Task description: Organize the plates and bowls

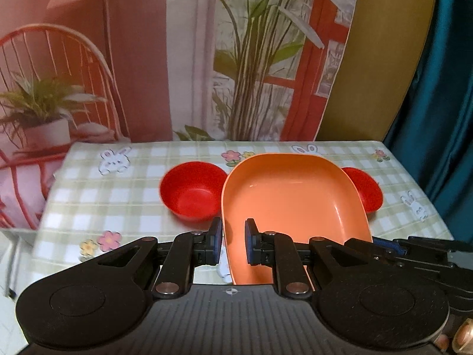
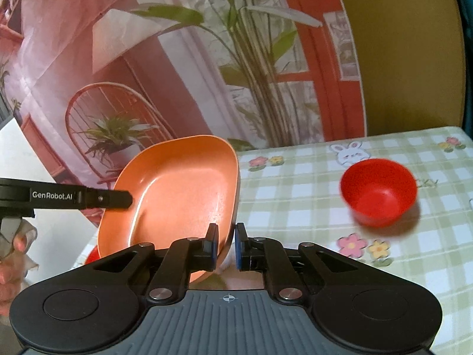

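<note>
Gripping orange plate (image 1: 292,195) rims, both tongs, left (image 1: 233,244), right (image 2: 227,247); lifted, tilted

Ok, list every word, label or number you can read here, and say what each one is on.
"GenRobot.AI": white print on the black arm of the left gripper, seen in the right wrist view.
"CKY": the end of a word printed on the tablecloth, just right of the red bowl, which hides the rest.
No readable text on the orange plate or the backdrop.

1 orange plate (image 1: 292,195); 2 red bowls (image 1: 192,192) (image 1: 365,188); 2 grippers (image 1: 233,244) (image 2: 227,245).
</note>
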